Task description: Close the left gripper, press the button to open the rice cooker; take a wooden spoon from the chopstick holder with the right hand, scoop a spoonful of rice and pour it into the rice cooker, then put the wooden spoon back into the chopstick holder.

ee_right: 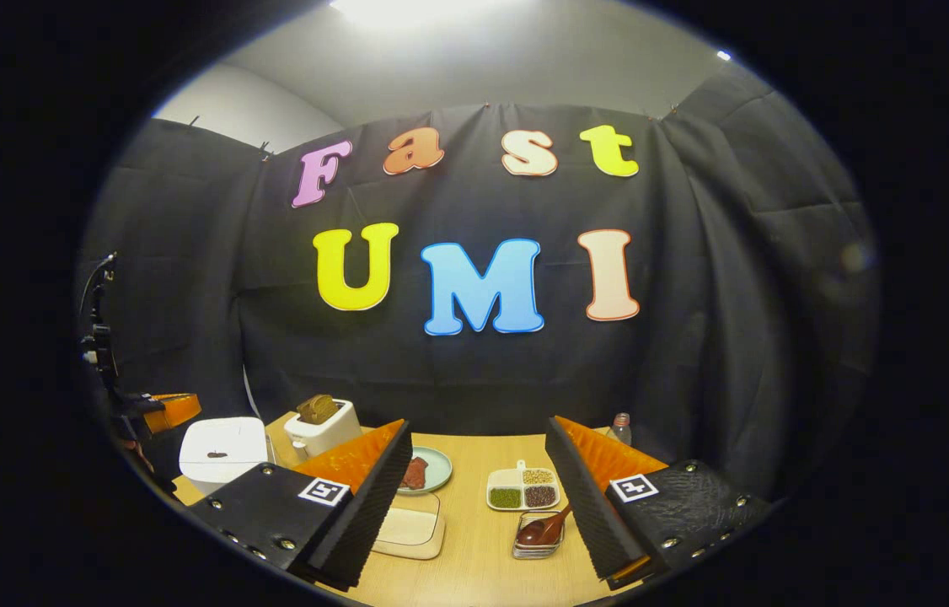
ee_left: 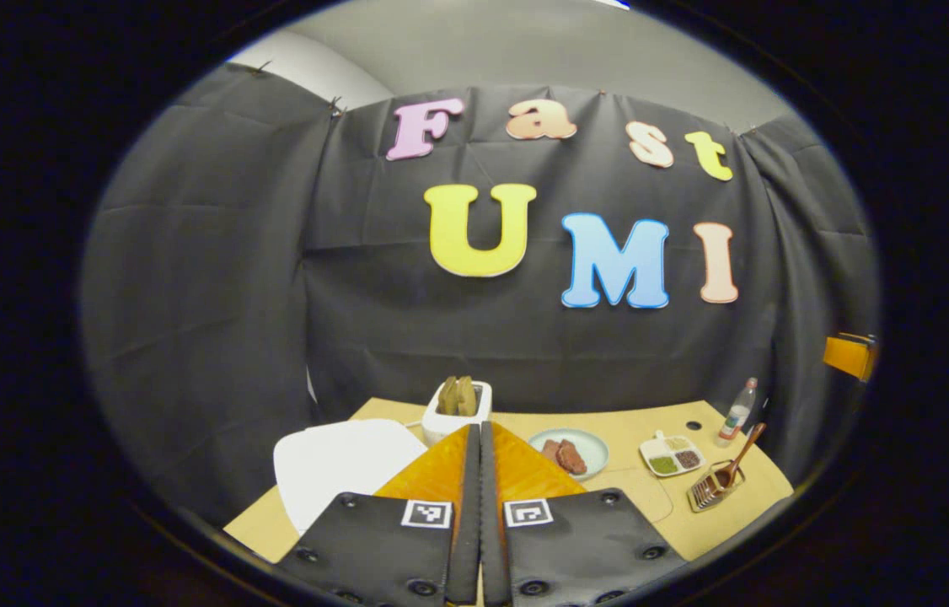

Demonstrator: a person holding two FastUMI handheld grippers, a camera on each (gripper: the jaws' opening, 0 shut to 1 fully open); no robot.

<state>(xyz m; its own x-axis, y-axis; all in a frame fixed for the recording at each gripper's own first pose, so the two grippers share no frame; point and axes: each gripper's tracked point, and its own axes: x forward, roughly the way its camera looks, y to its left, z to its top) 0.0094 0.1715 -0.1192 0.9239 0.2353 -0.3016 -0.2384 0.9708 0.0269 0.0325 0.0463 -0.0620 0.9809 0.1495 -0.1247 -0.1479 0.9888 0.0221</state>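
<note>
My left gripper [ee_left: 479, 428] is shut, its fingers pressed together with nothing between them, above the near edge of the table. The white rice cooker [ee_left: 340, 472] sits just left of its fingers with the lid down; it also stands at the left in the right gripper view [ee_right: 222, 451]. My right gripper [ee_right: 476, 424] is open and holds nothing. Below it, between its fingers, a wire chopstick holder [ee_right: 538, 544] has the wooden spoon [ee_right: 544, 529] lying in it. The holder [ee_left: 715, 487] and spoon [ee_left: 742, 455] are at the far right of the left gripper view. A divided dish [ee_right: 525, 489] holds grains.
A white toaster [ee_left: 458, 405] with bread stands at the back. A plate [ee_left: 569, 451] with meat lies mid-table, a small bottle [ee_left: 737, 411] at the back right, and a pale board [ee_right: 411, 527] in front. A dark stand [ee_right: 99, 354] rises at the left.
</note>
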